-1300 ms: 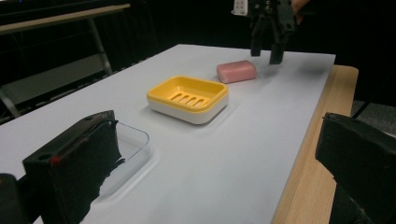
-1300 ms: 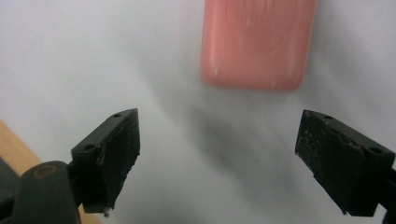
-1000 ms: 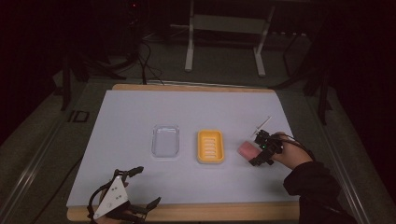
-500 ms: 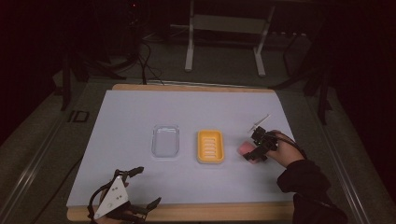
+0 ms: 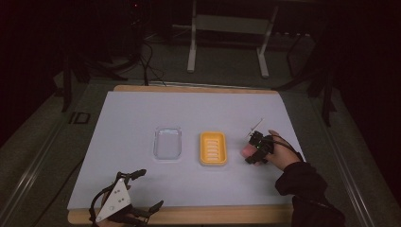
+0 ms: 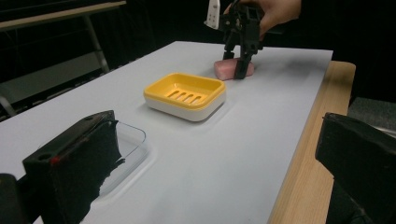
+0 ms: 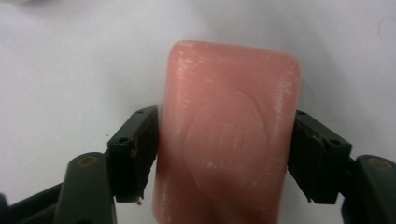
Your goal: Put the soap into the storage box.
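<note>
A pink soap bar point(image 7: 226, 135) lies flat on the white table sheet, right of a yellow soap dish point(image 5: 212, 148). My right gripper point(image 5: 250, 153) comes down on it from above, held by a hand in a dark sleeve. Its two black jaws press against the bar's long sides, shut on it. From the left gripper view the soap bar point(image 6: 229, 70) rests on the sheet under that right gripper point(image 6: 236, 67), beyond the yellow soap dish point(image 6: 185, 93). My left gripper point(image 5: 150, 189) lies at the table's front edge, jaws wide open and holding nothing.
A clear plastic tray point(image 5: 168, 143) sits left of the yellow dish, about a hand's width away. The wooden table edge point(image 6: 303, 154) runs along the front of the sheet. A metal stand point(image 5: 227, 23) is on the floor beyond the table.
The right hand has slid slightly left and settled lower over the soap bar, jaws now around it. The left gripper has stayed where it was.
</note>
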### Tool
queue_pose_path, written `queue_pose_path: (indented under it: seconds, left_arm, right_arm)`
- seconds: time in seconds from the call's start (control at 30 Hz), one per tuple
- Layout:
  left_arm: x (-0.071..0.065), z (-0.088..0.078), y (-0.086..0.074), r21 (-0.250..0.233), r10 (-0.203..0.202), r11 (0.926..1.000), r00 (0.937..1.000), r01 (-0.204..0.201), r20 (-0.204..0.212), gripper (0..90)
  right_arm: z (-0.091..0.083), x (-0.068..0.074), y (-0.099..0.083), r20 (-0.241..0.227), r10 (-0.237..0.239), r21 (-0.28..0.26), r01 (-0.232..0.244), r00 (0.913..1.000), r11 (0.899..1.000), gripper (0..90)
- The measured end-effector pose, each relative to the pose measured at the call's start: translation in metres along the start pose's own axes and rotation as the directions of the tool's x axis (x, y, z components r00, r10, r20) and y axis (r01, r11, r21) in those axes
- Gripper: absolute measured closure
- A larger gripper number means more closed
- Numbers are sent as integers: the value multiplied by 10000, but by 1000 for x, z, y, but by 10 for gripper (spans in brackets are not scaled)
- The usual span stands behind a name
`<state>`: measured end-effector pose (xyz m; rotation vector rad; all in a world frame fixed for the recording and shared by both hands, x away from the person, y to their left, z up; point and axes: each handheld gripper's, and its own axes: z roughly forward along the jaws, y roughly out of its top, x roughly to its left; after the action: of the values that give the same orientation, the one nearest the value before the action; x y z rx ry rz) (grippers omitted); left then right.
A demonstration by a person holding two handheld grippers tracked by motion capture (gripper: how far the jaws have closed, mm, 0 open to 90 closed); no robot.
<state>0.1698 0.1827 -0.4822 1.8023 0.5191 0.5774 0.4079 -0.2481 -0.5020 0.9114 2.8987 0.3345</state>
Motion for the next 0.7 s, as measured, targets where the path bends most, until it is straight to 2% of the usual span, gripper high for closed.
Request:
queue_pose_path:
  seconds: [0.07,0.2,0.3,0.37,0.5,0.6,0.63,0.67,0.7]
  left_arm:
    - [0,0,0,17,0,10000,10000,0,19,5]
    - [0,0,0,15,6,10000,10000,-6,19,4]
    - [0,0,0,16,-4,10000,10000,4,-8,4]
    - [0,0,0,11,-19,10000,10000,19,-2,4]
    - [0,0,0,31,9,10000,10000,-9,-2,5]
    - [0,0,0,18,-5,10000,10000,5,9,5]
    - [0,1,0,26,-4,10000,10000,4,8,5]
    - [0,1,0,26,-4,10000,10000,4,8,4]
    - [0,1,0,31,-1,10000,10000,1,4,4]
  right_arm:
    - [0,3,1,80,-82,30,82,9999,10000,367]
    - [-2,5,3,247,618,244,-624,9978,9978,376]
    - [-3,11,6,653,737,537,-773,9951,9956,378]
    - [-4,13,8,806,974,783,-1037,9920,9915,378]
    - [-11,13,8,968,1678,733,-1751,9811,9818,379]
    - [-19,15,8,988,2341,620,-2408,9672,9686,379]
    - [-22,15,7,963,2514,545,-2573,9631,9648,379]
    - [-22,15,7,963,2514,545,-2573,9631,9648,379]
    - [-31,17,7,1054,2935,261,-2977,9501,9543,378]
